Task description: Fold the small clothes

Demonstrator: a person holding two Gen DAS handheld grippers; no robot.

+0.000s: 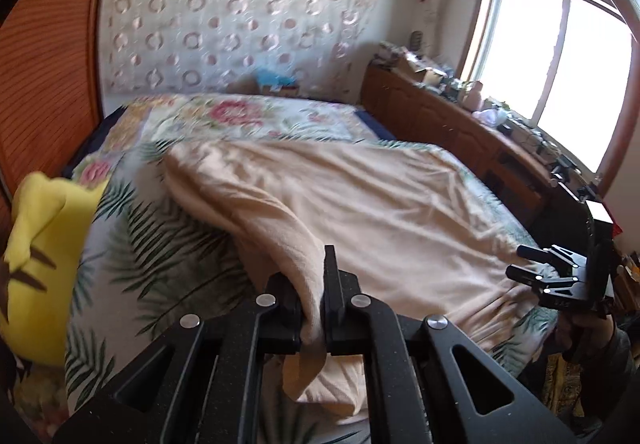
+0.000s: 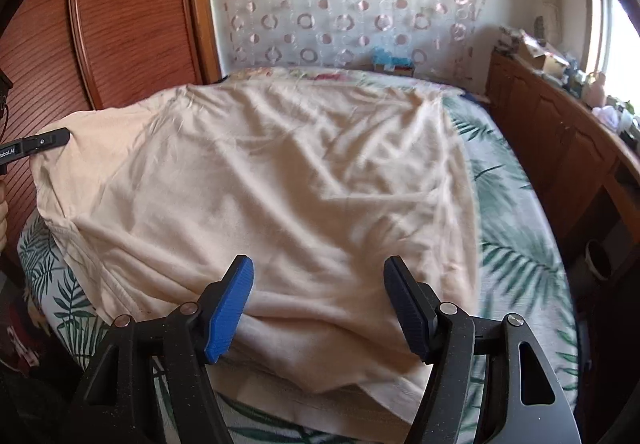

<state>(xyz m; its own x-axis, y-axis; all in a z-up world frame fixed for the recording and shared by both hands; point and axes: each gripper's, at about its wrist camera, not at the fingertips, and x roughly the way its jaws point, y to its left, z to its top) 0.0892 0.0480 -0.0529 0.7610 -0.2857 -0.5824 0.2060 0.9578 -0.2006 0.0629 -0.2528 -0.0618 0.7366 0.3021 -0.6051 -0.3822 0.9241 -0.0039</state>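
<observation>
My left gripper [image 1: 313, 308] is pinching the shirt [image 2: 280, 184] spread on the bed [image 2: 520, 244] by its near-left corner, right gripper [image 2: 318, 304] wide open, so I'd lift slowly, keeping the fold line straight.

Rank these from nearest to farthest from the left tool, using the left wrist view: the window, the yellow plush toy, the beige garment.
1. Beige garment: pinched in the left tool, at centre.
2. Yellow plush toy: on the bed's left edge.
3. Window: far right, behind the wooden cabinet.
</observation>
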